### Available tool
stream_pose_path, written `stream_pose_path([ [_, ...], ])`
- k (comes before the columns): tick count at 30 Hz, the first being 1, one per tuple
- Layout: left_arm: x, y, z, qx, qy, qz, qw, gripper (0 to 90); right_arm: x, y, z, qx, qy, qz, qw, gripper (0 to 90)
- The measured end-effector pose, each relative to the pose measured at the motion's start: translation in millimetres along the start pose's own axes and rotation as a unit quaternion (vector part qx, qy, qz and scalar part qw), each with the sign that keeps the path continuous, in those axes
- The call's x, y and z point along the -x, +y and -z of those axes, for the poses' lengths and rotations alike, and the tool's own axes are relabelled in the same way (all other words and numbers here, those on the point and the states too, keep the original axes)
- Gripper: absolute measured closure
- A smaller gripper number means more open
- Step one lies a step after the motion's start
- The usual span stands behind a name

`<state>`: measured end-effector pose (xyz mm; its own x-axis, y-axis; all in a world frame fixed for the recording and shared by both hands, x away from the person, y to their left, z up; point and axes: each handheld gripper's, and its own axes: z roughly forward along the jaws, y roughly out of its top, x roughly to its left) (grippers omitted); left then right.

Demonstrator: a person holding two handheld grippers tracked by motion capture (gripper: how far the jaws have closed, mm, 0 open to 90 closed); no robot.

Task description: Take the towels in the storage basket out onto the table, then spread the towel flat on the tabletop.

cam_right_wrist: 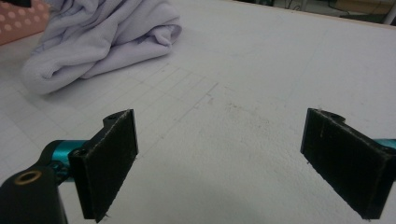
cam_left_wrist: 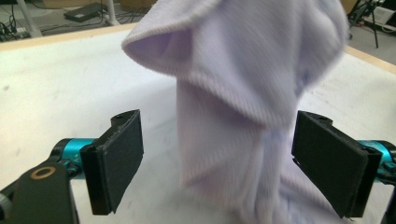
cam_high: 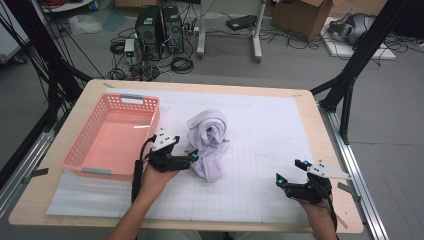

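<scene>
Lab floor behind is cables, PC towers and a cardboard box; work surface is a white gridded mat on a wooden table. Left gripper has jaws spread wide with the crumpled lavender towel standing between them, pads clear of the cloth (probably lining up a pinch). Pink basket sits just behind it, likely the drop target. Right gripper idles, jaws spread over bare mat, towel well ahead. No readable labels or writing.
</scene>
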<state>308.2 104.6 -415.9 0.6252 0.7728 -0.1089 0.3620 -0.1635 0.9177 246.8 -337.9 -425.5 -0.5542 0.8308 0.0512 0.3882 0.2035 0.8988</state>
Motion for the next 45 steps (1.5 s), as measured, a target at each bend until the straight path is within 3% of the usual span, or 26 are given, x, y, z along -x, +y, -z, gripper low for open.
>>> stream_pose_path([
  [4, -1.9, -16.5, 13.3, 0.011, -0.004, 0.004, 0.9999, 17.1, -1.3, 0.7, -2.9, -0.002, 0.003, 0.001, 1.0000, 9.9],
  [8, -1.3, -20.6, 15.1, 0.028, -0.010, 0.003, 0.9996, 17.7, -1.3, 1.2, -7.6, -0.008, 0.004, 0.001, 1.0000, 10.0],
  [12, 3.5, -24.4, 14.5, 0.035, -0.022, -0.016, 0.9990, 18.6, -0.2, 0.8, -12.1, -0.015, 0.004, 0.000, 0.9999, 9.9],
  [20, 3.1, -24.2, 14.4, 0.048, -0.032, -0.012, 0.9983, 18.7, -2.1, 1.6, -17.3, -0.021, 0.006, 0.005, 0.9998, 9.9],
  [33, 3.2, -23.8, 16.4, 0.053, -0.029, -0.014, 0.9981, 18.8, -4.6, 1.8, -19.3, -0.027, 0.012, 0.005, 0.9996, 10.0],
  [39, 3.3, -24.1, 16.4, 0.053, -0.031, -0.014, 0.9980, 18.9, -11.5, 5.9, -34.8, -0.043, 0.027, 0.011, 0.9987, 9.9],
  [45, 1.6, -24.3, 14.2, 0.051, -0.035, -0.012, 0.9980, 19.3, -23.0, 15.2, -64.8, -0.075, 0.043, 0.017, 0.9961, 10.0],
])
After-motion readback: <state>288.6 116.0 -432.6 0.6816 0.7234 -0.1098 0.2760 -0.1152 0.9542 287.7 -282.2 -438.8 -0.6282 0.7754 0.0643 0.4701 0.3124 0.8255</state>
